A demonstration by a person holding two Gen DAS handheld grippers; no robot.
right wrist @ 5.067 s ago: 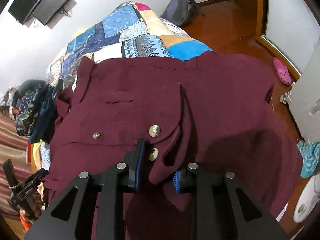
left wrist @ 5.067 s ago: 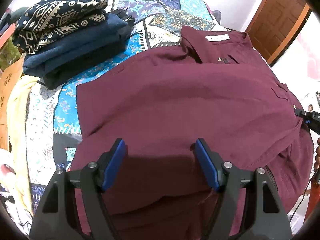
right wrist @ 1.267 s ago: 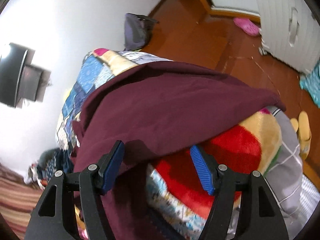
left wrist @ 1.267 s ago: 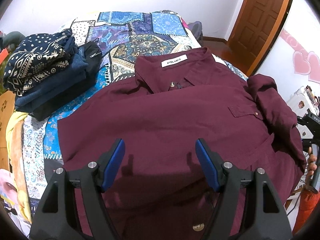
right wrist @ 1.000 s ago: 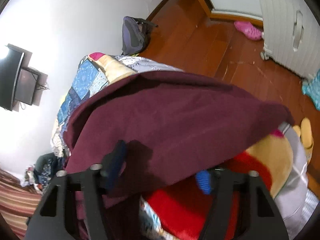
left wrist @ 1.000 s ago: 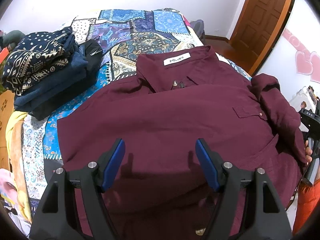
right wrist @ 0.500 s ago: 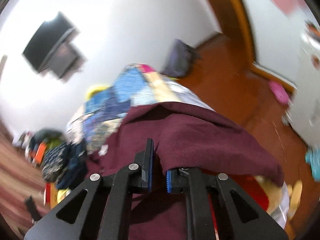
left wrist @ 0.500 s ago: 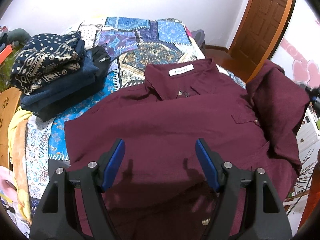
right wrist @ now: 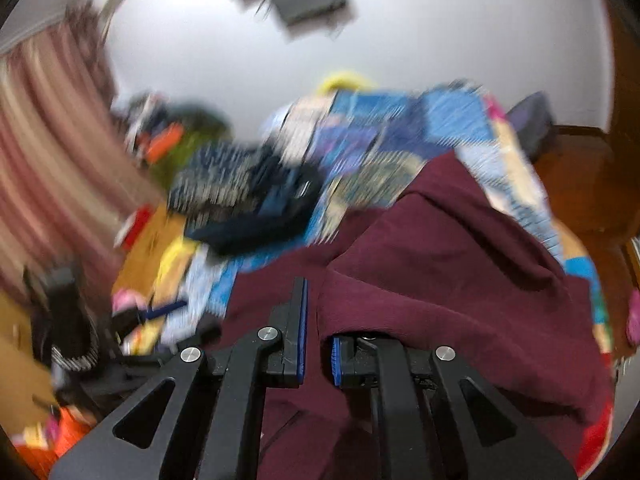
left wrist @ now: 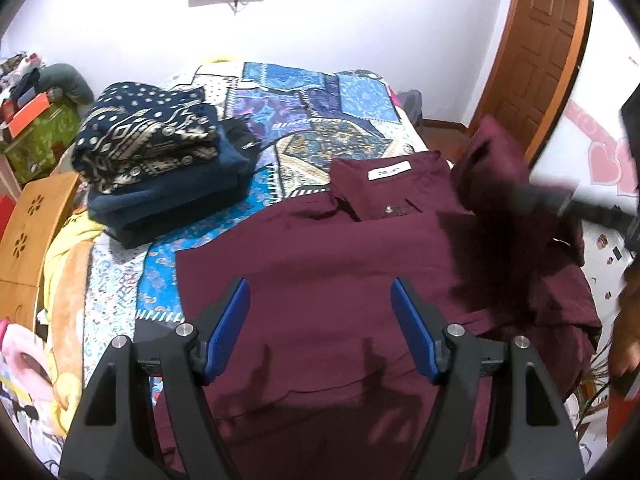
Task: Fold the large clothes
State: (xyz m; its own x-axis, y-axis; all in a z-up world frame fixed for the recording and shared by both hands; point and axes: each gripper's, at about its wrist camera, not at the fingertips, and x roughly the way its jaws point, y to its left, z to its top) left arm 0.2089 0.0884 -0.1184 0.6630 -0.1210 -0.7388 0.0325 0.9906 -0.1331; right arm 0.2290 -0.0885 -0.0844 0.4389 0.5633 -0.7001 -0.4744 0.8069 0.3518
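The shirt (left wrist: 320, 264) lies face up on the bed (left wrist: 280, 120), collar (left wrist: 388, 184) at the far end, its body spread ahead of and under the left gripper (left wrist: 320, 328). That gripper hovers with its fingers wide apart and nothing between them; maroon cloth fills the gap but is not pinched.

The right gripper (right wrist: 318, 344) has its fingers narrowed onto a bunch of the shirt's side, seemingly the sleeve (right wrist: 460, 272), which rises from the fingertips and drapes off to their right. In the left view this lifted fold (left wrist: 496, 164) stands well to the right of the left fingers, near the collar (the right view is heavily blurred, so the exact grip point cannot be read).

The step in hand looks like the first side fold: carrying the right sleeve and edge over onto the body of the shirt. Next, the held cloth should be laid flat across the chest, left of where it hangs now, with the fold line running straight from shoulder to hem, then released. The left gripper seems free to pin or smooth the body while this happens. The stack (left wrist: 160, 168) of folded clothes sits far left of the fingers, out of the way.
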